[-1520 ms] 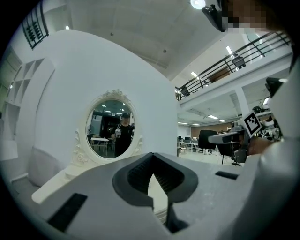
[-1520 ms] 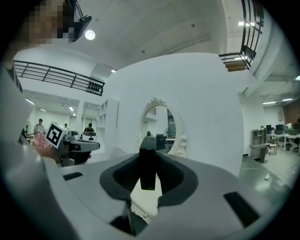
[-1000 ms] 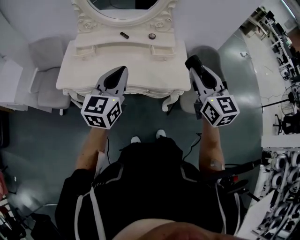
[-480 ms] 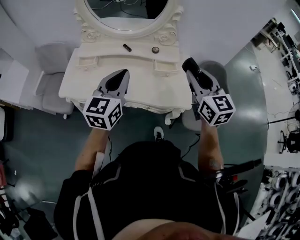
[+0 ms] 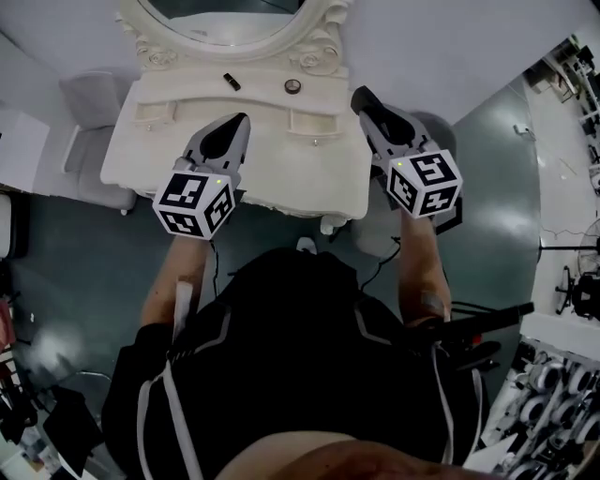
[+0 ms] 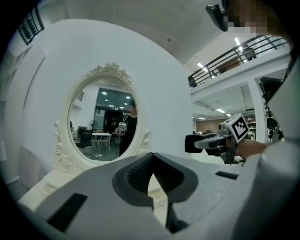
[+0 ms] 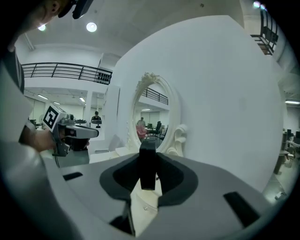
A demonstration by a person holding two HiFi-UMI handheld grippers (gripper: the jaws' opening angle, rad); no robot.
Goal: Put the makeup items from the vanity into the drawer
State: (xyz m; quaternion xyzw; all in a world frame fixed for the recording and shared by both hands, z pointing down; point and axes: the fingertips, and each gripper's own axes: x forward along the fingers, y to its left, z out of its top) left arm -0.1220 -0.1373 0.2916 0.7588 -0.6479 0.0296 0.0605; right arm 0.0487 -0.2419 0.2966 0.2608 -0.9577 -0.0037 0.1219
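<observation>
The white vanity stands in front of me, with an oval mirror at its back. On its rear shelf lie a small dark tube and a round compact. My left gripper hovers over the vanity's left half, shut and empty; its ribbed pads meet. My right gripper is beside the vanity's right rear corner, shut on a black stick-shaped makeup item standing upright between its jaws. The small drawers on top look closed.
A grey upholstered chair stands left of the vanity and a grey stool is at its right front corner. A white wall rises behind the mirror. Shelving and equipment line the far right. My feet are close to the vanity's front.
The person has stepped closer to the vanity. Both grippers have moved forward over its top, the right one reaching the rear right corner. The jaws look the same.
</observation>
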